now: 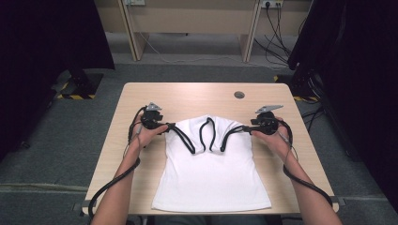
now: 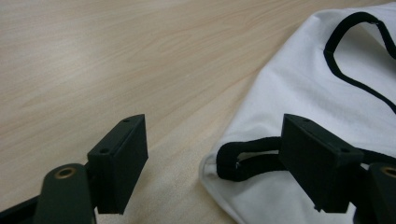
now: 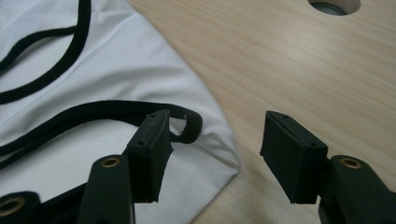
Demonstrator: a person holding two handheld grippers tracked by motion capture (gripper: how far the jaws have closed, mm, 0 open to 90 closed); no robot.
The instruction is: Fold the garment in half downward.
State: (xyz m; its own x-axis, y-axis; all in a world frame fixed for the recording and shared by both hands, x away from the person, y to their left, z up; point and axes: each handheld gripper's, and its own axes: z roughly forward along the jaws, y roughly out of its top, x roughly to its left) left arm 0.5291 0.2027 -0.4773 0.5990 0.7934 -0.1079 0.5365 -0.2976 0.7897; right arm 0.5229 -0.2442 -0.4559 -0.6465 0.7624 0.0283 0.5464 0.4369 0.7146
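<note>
Light wooden table [image 1: 197, 96] with a round cable hole [image 1: 239, 94] near its far edge. Grey carpet floor [image 1: 70, 136]. Beyond it, a pale wooden desk frame [image 1: 187, 18] with loose cables [image 1: 277, 37] beneath. Dark curtains [image 1: 47, 37] hang at both sides.

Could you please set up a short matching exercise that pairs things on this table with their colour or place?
Things:
1. top
2. trim
3. cable hole
4. left tongs

Descriptions:
A. black, running along the arm and neck openings
B. white, lying flat on the table
C. open, straddling a folded corner of the garment
D. round, in the wood beyond the garment

Pairs: 1-B, 2-A, 3-D, 4-C
</note>
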